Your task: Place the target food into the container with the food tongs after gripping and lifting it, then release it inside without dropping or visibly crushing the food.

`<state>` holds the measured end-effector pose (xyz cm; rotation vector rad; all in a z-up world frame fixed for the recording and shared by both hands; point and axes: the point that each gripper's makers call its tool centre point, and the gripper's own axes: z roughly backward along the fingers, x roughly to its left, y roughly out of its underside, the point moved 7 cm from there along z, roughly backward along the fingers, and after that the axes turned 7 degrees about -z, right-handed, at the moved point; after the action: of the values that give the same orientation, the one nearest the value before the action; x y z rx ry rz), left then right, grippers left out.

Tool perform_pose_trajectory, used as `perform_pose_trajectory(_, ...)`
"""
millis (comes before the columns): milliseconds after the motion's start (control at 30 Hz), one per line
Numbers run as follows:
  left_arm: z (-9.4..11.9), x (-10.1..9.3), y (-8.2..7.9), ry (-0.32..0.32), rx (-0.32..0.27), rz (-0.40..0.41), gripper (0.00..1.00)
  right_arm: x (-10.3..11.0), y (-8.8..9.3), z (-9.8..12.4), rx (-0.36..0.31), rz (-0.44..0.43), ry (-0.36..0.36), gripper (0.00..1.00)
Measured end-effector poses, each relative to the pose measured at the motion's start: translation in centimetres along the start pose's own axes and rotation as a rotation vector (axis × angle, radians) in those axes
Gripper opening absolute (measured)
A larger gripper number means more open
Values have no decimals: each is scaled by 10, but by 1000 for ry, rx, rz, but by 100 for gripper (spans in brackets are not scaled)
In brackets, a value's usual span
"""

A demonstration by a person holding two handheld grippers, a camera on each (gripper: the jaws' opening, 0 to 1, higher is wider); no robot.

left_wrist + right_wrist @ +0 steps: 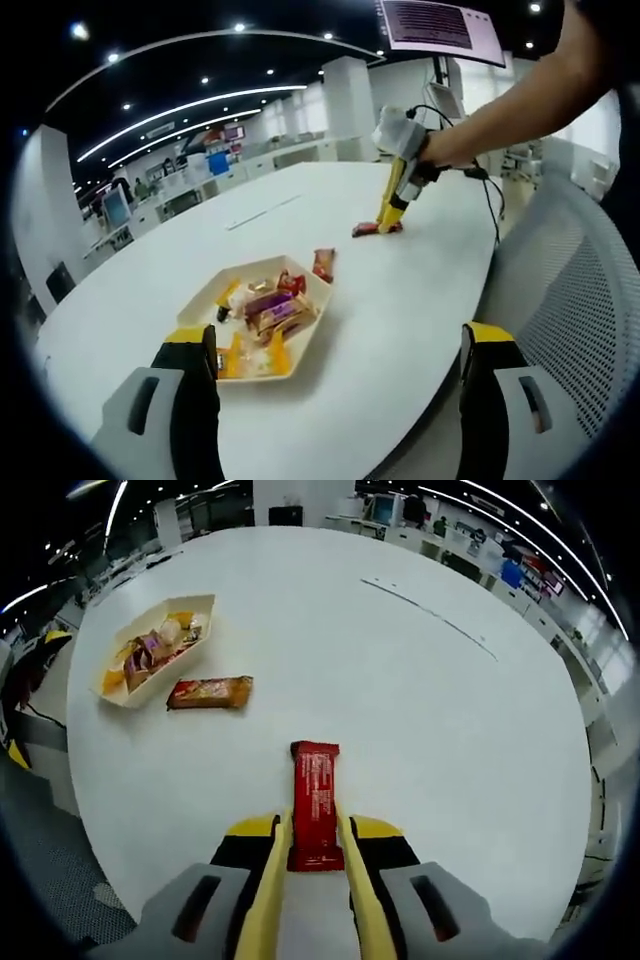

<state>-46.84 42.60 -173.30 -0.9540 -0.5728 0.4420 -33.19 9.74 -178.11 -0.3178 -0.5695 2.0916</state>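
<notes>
**One red snack bar sits between the right tongs**

One red snack bar [314, 802] lies flat on the white counter [420, 710]. Its near end is between the two yellow tips of the right tongs [312, 848]. The tips are close on each side of the bar. I cannot tell if they press it yet. In the left gripper view the same right tongs [390, 212] point down at the bar [376, 229], and a person's hand [402, 133] holds them.

Next to it, a bit farther off, lies an orange and red snack pack [209, 692]. It rests on the counter just beside the tray [150, 685]. The tray is white and long with slanted corners. It has many small wrapped snacks inside, purple, yellow and red.

From the left gripper view the tray [305, 330] is close, right in front of the left tongs [340, 365]. Those tongs are wide open and hold nothing. A grey mesh chair [570, 290] stands at the edge of the counter.
</notes>
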Motion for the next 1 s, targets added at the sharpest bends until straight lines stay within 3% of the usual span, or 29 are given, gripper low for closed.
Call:
perform_pose_trajectory(67,0,0,0,4,-6,5,98,-1,-3,1,-15,36,25,24)
perform_pose_trajectory(267,-1,-1,1,12,2,5,99,1,-11,6,-37,15,-5,23)
perform_pose_trajectory(433,4,0,-9,9,-79,29,100,1,-18,15,-56,20,-17,23)
perform_pose_trajectory(800,4,3,-9,-18,-81,34,100,7,-31,21,-72,72,-25,23)
perform_pose_trajectory(1000,2,0,-7,1,-70,25,100,5,-38,31,-119,51,-30,23)
